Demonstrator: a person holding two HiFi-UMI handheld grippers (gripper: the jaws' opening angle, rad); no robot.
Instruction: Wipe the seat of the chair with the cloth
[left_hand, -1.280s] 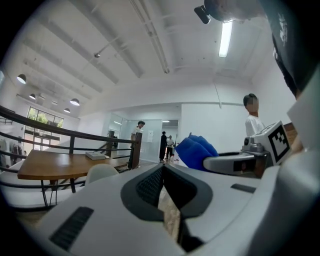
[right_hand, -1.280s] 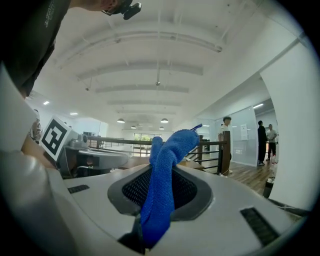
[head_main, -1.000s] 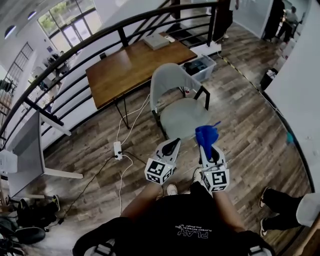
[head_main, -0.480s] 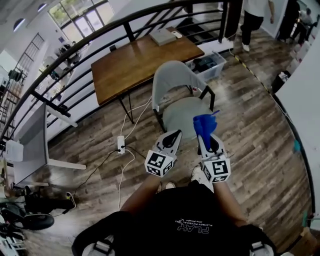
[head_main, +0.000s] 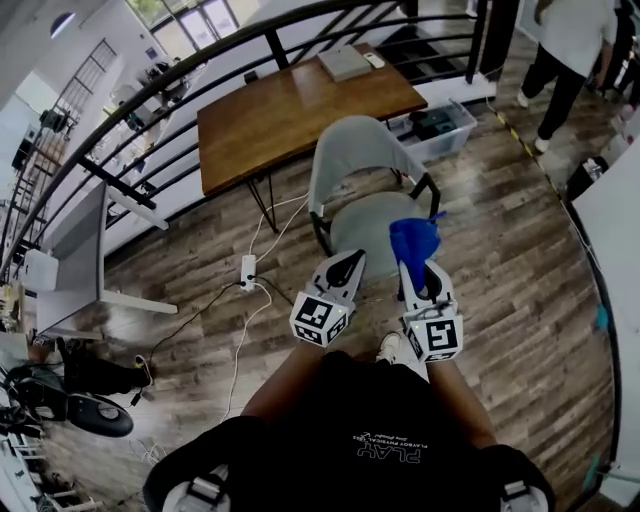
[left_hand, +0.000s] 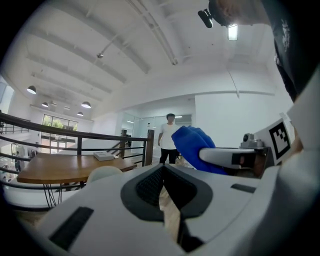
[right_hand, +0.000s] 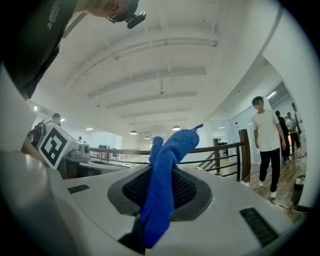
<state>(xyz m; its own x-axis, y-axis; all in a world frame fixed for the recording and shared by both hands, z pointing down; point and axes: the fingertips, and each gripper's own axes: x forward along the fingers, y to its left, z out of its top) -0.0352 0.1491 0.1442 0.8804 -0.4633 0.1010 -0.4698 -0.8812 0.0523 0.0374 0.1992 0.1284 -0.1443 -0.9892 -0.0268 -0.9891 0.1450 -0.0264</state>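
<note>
Vs half a second earlier, little changed: the dark wood-plank floor (head_main: 520, 250), the brown rectangular wooden table (head_main: 290, 110) and the grey chair with the curved back (head_main: 362, 222) sat about where they had been in the head view. Only the person in a white top (head_main: 570, 50) had walked further in at the top right. Both tongs held the same pose, side by side just short of the seat's near edge. The left gripper (head_main: 340, 272) had its jaws together bar a thin slit, nothing between them. The right gripper (head_main: 417, 275) was clamped on the blue microfibre cloth (head_main: 412, 240). The cloth stood up out of its jaws in a bunched fold, its free end over the seat's near right part, not touching it as far as visible.
</note>
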